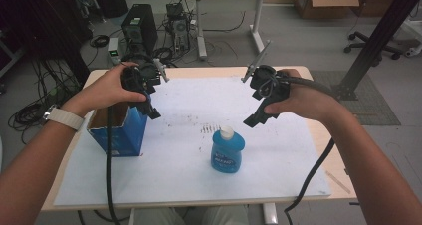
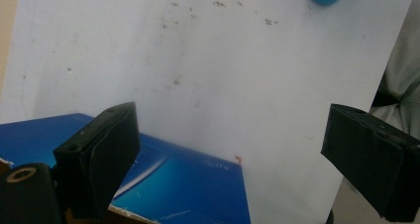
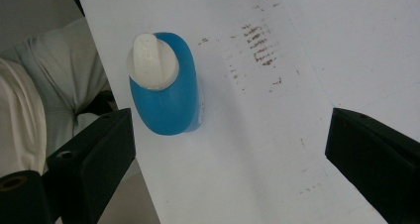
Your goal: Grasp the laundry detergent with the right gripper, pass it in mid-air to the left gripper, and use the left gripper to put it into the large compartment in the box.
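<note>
Your right gripper [image 1: 258, 116] hangs wide open and empty above the upright blue bottle [image 1: 227, 151] near the white sheet's [image 1: 189, 180] front edge, while your left gripper [image 1: 149, 108], equally wide, hovers over the open blue box [image 1: 124, 133] well to its left.

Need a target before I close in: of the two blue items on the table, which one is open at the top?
The blue cardboard box under the left gripper: its top flaps stand open. The blue bottle at centre wears a white cap.

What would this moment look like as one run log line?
left gripper: open, over blue box | right gripper: open, above blue bottle | bottle: upright on white sheet, untouched
</note>
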`<state>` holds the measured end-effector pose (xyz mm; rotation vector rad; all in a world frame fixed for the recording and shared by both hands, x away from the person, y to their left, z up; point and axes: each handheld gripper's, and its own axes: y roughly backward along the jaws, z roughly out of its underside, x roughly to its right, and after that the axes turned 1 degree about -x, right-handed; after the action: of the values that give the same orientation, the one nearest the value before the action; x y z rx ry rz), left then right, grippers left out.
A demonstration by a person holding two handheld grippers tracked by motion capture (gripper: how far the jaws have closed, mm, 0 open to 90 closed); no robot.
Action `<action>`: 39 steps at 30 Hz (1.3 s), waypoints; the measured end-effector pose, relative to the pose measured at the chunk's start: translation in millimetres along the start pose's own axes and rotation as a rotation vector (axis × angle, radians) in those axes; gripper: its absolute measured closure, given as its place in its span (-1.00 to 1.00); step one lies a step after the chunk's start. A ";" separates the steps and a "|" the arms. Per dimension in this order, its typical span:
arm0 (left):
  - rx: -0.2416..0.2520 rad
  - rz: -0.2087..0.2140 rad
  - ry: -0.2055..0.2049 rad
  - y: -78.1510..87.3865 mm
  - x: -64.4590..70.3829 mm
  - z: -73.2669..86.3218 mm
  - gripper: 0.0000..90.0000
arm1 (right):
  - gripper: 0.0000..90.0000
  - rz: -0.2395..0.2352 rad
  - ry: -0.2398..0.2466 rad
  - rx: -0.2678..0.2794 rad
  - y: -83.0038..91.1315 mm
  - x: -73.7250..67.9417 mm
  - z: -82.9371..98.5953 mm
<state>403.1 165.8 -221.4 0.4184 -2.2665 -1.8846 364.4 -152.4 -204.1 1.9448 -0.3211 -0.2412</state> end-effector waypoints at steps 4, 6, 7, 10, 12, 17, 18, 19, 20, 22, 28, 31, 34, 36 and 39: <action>0.004 -0.001 -0.002 0.7 1.2 0.2 -0.81 | -0.89 0.000 -0.002 0.012 0.5 -4.2 2.1; 0.002 -0.002 -0.002 0.8 1.4 0.3 -0.81 | -0.89 -0.003 -0.002 0.015 0.2 -6.2 3.3; 0.004 -0.003 -0.003 0.9 1.5 0.5 -0.81 | -0.88 -0.006 -0.001 0.016 -0.2 -7.1 4.0; 0.007 -0.003 -0.002 1.0 1.7 1.1 -0.81 | -0.87 -0.007 0.001 0.018 -0.9 -10.2 6.4; 0.010 -0.005 -0.002 1.1 1.7 1.6 -0.81 | -0.87 -0.008 -0.001 0.023 -1.3 -12.1 8.3; 0.009 -0.005 0.000 2.6 2.1 2.2 -0.81 | -0.87 -0.015 -0.005 0.028 -3.4 -16.1 12.9; 0.010 -0.006 0.001 2.7 2.2 2.4 -0.81 | -0.87 -0.016 -0.003 0.029 -4.0 -16.6 13.7; 0.009 -0.007 0.001 3.0 2.4 2.6 -0.81 | -0.87 -0.016 -0.003 0.030 -4.6 -17.3 14.4; 0.010 -0.008 0.002 3.2 2.5 2.8 -0.81 | -0.87 -0.017 -0.004 0.031 -5.0 -17.9 15.0; 0.009 -0.010 0.004 3.8 3.0 3.1 -0.81 | -0.87 -0.018 -0.004 0.035 -5.7 -19.1 16.6; 0.009 -0.015 0.009 5.4 4.4 4.4 -0.81 | -0.87 -0.024 -0.015 0.056 -10.3 -19.5 25.4; 0.008 -0.020 0.012 5.4 4.4 4.8 -0.81 | -0.87 -0.023 -0.014 0.060 -12.1 -19.5 28.6; 0.009 -0.021 0.011 5.8 4.2 5.4 -0.81 | -0.87 -0.027 -0.016 0.071 -13.2 -19.5 31.2; 0.012 -0.021 0.013 5.8 4.5 5.7 -0.81 | -0.87 -0.028 -0.017 0.071 -14.6 -19.3 33.0; 0.014 -0.023 0.012 6.2 4.7 6.0 -0.81 | -0.87 -0.031 -0.016 0.072 -16.7 -19.8 34.8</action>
<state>396.2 170.9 -216.6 0.4584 -2.2782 -1.8725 336.6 -169.9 -232.5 2.0212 -0.3142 -0.2684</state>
